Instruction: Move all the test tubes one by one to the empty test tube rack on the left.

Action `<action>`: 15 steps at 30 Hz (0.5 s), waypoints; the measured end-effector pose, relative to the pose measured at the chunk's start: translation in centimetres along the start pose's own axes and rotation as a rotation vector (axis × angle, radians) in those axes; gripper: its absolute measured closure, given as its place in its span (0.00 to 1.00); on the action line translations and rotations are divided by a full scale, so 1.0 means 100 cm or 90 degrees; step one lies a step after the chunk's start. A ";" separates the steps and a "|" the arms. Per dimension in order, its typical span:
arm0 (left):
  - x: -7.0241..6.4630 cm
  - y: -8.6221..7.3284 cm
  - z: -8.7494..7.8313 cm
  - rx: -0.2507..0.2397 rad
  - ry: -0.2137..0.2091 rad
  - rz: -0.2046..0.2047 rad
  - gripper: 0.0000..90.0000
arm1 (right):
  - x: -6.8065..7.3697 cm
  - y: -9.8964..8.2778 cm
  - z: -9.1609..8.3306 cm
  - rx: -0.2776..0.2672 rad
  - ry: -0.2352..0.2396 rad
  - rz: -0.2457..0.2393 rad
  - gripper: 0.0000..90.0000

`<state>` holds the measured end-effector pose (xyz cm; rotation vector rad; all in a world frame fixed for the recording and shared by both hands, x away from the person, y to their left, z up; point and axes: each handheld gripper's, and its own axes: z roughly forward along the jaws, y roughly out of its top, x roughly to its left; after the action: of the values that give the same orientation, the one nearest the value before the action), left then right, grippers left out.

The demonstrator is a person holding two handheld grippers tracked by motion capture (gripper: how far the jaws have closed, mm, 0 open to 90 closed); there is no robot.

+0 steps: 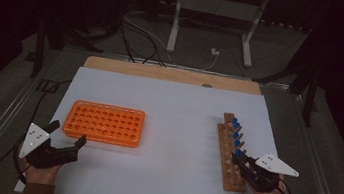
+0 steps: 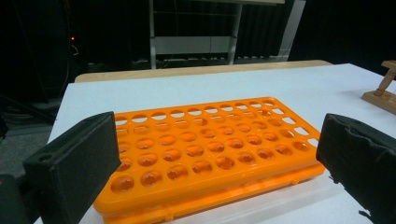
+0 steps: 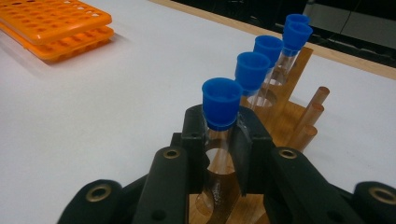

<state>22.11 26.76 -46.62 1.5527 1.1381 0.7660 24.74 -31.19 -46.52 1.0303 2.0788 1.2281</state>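
Note:
A wooden rack (image 1: pixel 231 155) at the right of the white table holds several clear tubes with blue caps. My right gripper (image 1: pixel 242 160) is shut on the nearest tube (image 3: pixel 221 100), its pads pressing the glass just under the cap while the tube stands in the wooden rack (image 3: pixel 289 116). In the right gripper view the right gripper (image 3: pixel 219 135) clasps the tube from both sides. An orange rack (image 1: pixel 104 123) with many empty holes lies at the left. My left gripper (image 1: pixel 69 132) stands open just in front of its near left corner. The left gripper (image 2: pixel 215 135) holds nothing, with the orange rack (image 2: pixel 201 149) beyond its jaws.
The white sheet (image 1: pixel 174 102) covers the table, with a bare wooden strip (image 1: pixel 173 74) along the far edge. Beyond it are a metal table frame (image 1: pixel 216 12) and cables (image 1: pixel 142 37) on the dark floor. The orange rack (image 3: pixel 51 23) lies far left of the tubes.

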 end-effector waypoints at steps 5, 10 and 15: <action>-0.004 0.003 0.000 0.004 -0.002 0.008 0.00 | 0.002 0.007 -0.007 -0.013 -0.006 -0.006 0.85; -0.012 0.011 0.002 0.004 -0.027 0.026 0.00 | 0.004 0.019 -0.014 -0.022 -0.011 -0.015 0.85; -0.020 0.021 0.007 -0.012 -0.078 0.047 0.00 | 0.004 0.028 -0.021 -0.031 -0.014 -0.023 0.85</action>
<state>22.63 24.56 -44.66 1.6107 0.9855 0.7187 23.93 -31.02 -43.04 0.9760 2.0320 1.2366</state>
